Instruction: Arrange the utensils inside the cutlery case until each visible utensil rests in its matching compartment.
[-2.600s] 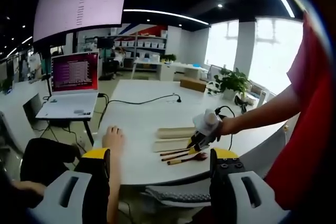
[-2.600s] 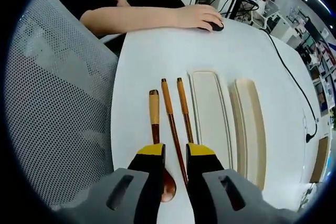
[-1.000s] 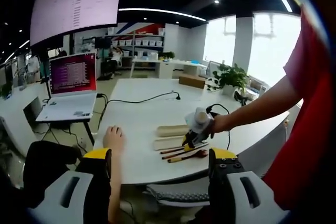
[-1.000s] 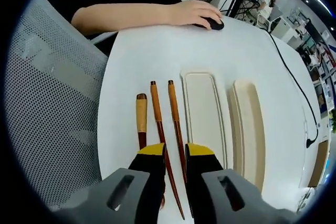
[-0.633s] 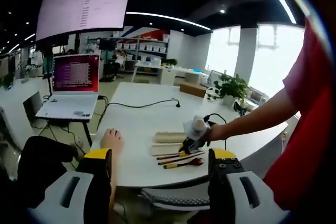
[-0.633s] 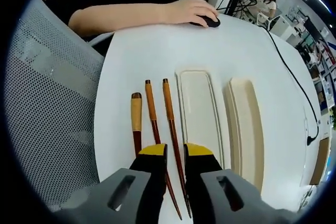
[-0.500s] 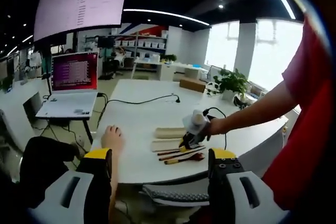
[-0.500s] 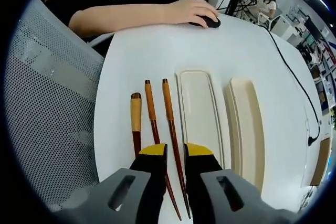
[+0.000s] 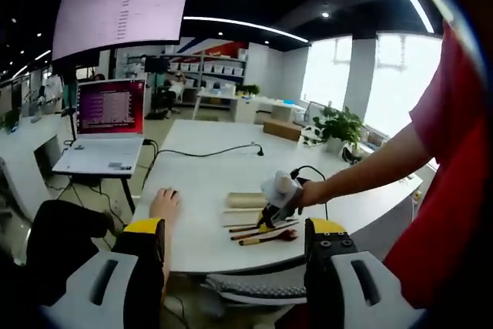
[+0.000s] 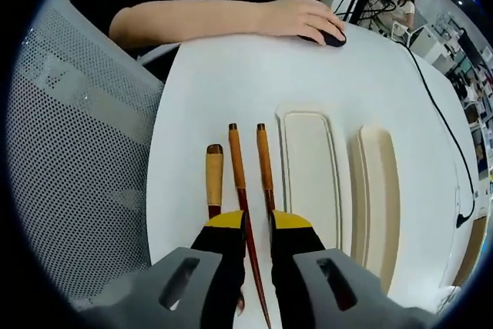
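Observation:
On the white table lie a wooden spoon (image 10: 213, 179) and two brown chopsticks, side by side left of the cream cutlery case (image 10: 308, 175). The case lid (image 10: 377, 190) lies to its right. My right gripper (image 10: 258, 221) hovers low over the utensils' near ends, its jaws a narrow gap apart. The left chopstick (image 10: 237, 167) runs between them untouched, and the right chopstick (image 10: 264, 163) passes under the right jaw. In the left gripper view my left gripper (image 9: 235, 226) is wide open and far back, facing the right gripper (image 9: 273, 202), the utensils (image 9: 262, 234) and the case (image 9: 245, 199).
Another person's hand (image 10: 300, 17) rests on a black mouse (image 10: 333, 37) at the table's far end. A grey mesh chair (image 10: 77, 152) stands left of the table and a black cable (image 10: 447, 136) crosses its right side. A laptop (image 9: 108, 125) sits on a side desk.
My right gripper has shifted slightly left over the utensils: the left chopstick now lies between its jaws instead of the right one. The utensils and case have not moved.

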The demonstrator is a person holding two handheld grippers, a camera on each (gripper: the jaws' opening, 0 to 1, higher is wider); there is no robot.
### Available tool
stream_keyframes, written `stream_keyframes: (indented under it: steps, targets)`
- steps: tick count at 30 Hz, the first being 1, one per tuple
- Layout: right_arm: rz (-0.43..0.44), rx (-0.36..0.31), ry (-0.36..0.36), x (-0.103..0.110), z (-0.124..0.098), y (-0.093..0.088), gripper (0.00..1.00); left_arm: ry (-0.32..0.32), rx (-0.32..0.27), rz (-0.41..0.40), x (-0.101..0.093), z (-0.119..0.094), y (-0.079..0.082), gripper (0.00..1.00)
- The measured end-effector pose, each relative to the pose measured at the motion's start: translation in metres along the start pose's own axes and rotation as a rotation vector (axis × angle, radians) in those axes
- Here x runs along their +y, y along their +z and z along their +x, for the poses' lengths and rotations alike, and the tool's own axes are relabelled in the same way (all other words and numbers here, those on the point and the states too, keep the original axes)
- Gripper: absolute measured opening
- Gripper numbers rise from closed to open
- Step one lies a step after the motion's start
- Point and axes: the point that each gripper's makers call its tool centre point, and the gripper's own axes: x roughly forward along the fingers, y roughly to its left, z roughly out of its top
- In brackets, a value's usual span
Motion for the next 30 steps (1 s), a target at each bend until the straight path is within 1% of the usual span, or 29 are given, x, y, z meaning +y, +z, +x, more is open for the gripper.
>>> stream_keyframes:
  steps: [1, 4, 6, 10, 14, 19, 21, 22, 24, 26, 27, 28, 30]
  targets:
    - [-0.007, 0.013, -0.001, 0.003, -0.001, -0.002, 0.08, 0.000, 0.001, -0.005, 0.000, 0.000, -0.001, 0.76]
    - [-0.011, 0.018, 0.013, 0.006, 0.000, -0.003, 0.08, 0.000, 0.009, -0.006, -0.002, 0.000, -0.004, 0.75]
    - [-0.015, 0.035, 0.015, 0.005, 0.004, -0.007, 0.08, -0.001, 0.013, -0.004, -0.003, -0.001, -0.005, 0.75]
    - [-0.029, 0.045, 0.018, 0.004, 0.010, -0.009, 0.08, -0.004, 0.019, 0.016, -0.005, -0.001, -0.003, 0.75]
    - [-0.032, 0.045, 0.023, 0.003, 0.009, -0.005, 0.08, 0.000, 0.018, 0.017, -0.003, -0.001, -0.002, 0.75]
    - [-0.046, 0.069, 0.031, 0.005, 0.013, -0.005, 0.08, -0.004, 0.017, 0.003, -0.001, 0.000, -0.004, 0.75]
    - [-0.047, 0.079, 0.035, 0.007, 0.014, -0.006, 0.08, 0.000, 0.005, -0.012, 0.000, 0.000, -0.003, 0.74]
    - [-0.050, 0.077, 0.041, 0.008, 0.013, -0.004, 0.05, 0.014, -0.007, -0.011, 0.002, -0.001, 0.000, 0.74]
    - [-0.055, 0.096, 0.040, 0.008, 0.011, -0.003, 0.05, 0.025, -0.024, 0.011, 0.004, -0.004, 0.004, 0.72]
    - [-0.054, 0.105, 0.054, 0.011, 0.010, -0.001, 0.03, 0.022, -0.020, 0.009, 0.004, -0.003, 0.005, 0.72]
    - [-0.065, 0.111, 0.056, 0.011, 0.010, -0.002, 0.02, 0.001, -0.011, 0.006, 0.002, -0.002, 0.003, 0.73]
    - [-0.089, 0.126, 0.063, 0.011, 0.010, -0.002, 0.02, -0.002, -0.007, 0.006, 0.002, -0.001, 0.003, 0.73]
    - [-0.085, 0.148, 0.068, 0.011, 0.011, 0.001, 0.02, 0.007, -0.001, 0.015, 0.004, -0.001, 0.003, 0.73]
